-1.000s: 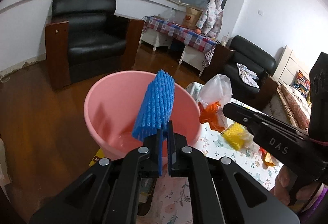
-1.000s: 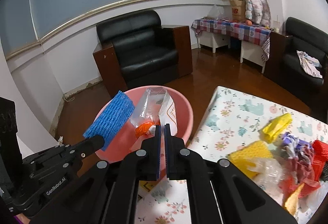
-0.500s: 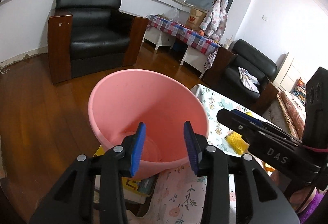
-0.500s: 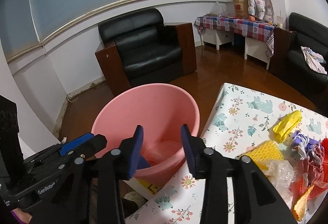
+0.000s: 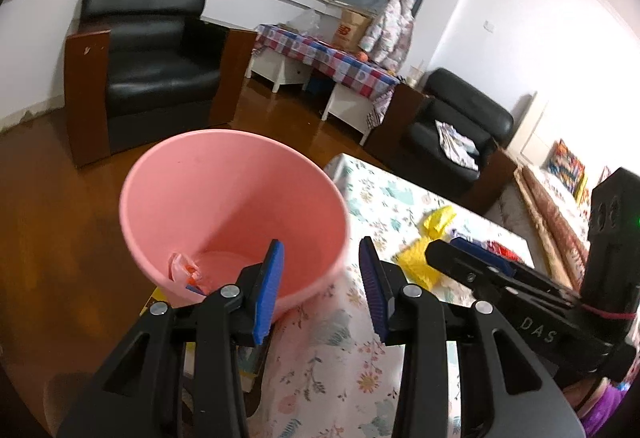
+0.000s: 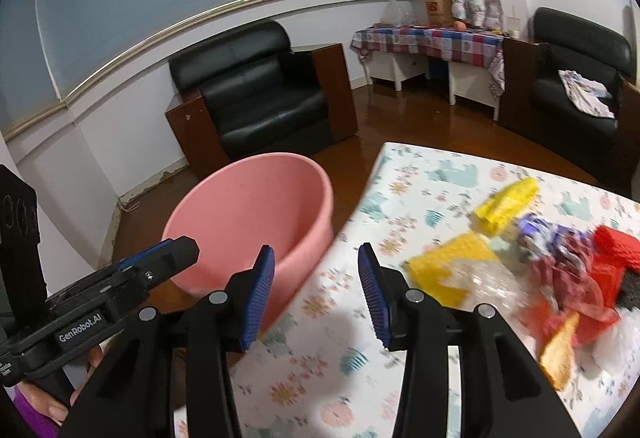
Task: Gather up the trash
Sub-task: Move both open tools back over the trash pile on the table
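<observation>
A pink bucket [image 5: 208,189] stands on the floor at the table's left end; it also shows in the right wrist view [image 6: 256,205]. A clear and orange wrapper [image 5: 186,270] lies at its bottom. My left gripper [image 5: 320,290] is open and empty over the bucket's near rim. My right gripper [image 6: 316,290] is open and empty above the table edge beside the bucket. On the table lie yellow foam nets [image 6: 506,203] [image 6: 448,270], a red net [image 6: 612,250], crumpled wrappers [image 6: 556,250] and an orange scrap [image 6: 560,350].
The table has a floral cloth [image 6: 320,358]. A black armchair [image 6: 260,93] stands behind the bucket. A second black armchair [image 6: 576,85] and a side table with a checked cloth [image 6: 428,37] stand at the far right. Books or boxes [image 5: 248,358] lie under the bucket's near side.
Both grippers opened and dropped the blue foam net and the plastic wrapper into the bucket. Both have since swung right, toward the table.
</observation>
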Available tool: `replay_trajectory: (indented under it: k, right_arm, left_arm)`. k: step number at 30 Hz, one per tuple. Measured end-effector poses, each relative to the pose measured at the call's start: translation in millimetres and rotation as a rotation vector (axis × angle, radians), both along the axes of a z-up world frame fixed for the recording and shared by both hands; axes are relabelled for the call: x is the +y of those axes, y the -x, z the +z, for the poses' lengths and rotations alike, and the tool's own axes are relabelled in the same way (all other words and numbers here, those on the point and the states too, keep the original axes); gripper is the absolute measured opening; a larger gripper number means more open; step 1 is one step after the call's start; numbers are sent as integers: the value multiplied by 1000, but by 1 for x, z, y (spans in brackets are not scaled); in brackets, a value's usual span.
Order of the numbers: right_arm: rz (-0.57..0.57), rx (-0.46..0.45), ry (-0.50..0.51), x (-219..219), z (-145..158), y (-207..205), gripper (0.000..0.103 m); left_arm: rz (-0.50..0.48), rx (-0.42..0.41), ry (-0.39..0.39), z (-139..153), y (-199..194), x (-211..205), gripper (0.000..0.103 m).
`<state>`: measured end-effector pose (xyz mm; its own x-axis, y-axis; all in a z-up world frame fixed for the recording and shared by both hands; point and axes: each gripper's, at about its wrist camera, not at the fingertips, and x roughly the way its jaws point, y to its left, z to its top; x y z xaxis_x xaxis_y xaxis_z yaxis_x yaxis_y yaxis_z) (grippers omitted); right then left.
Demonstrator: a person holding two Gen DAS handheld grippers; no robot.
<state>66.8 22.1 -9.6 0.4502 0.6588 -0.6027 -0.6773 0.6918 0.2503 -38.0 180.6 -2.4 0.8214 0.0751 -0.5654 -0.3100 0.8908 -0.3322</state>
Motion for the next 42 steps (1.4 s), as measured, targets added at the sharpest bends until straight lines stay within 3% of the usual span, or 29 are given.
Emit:
replay_trajectory:
  k: [5,13,23,42]
  right_arm:
    - [-61,-19,14,-33,3,5,44]
    - [-211,-23,4,-106,6,3,47]
    - [-398,35,-4,-194,-13,-8,48]
    - [-513,96,-76,-253,-42,-20,51]
  left_arm:
    - [-22,3,-44,3,-6,-25,39]
    - [-135,6,-91,6,-18,-71,39]
    - [-274,29,-141,0,-40,-127,39]
    - [-435,90,-151,-10,-114,-198,39]
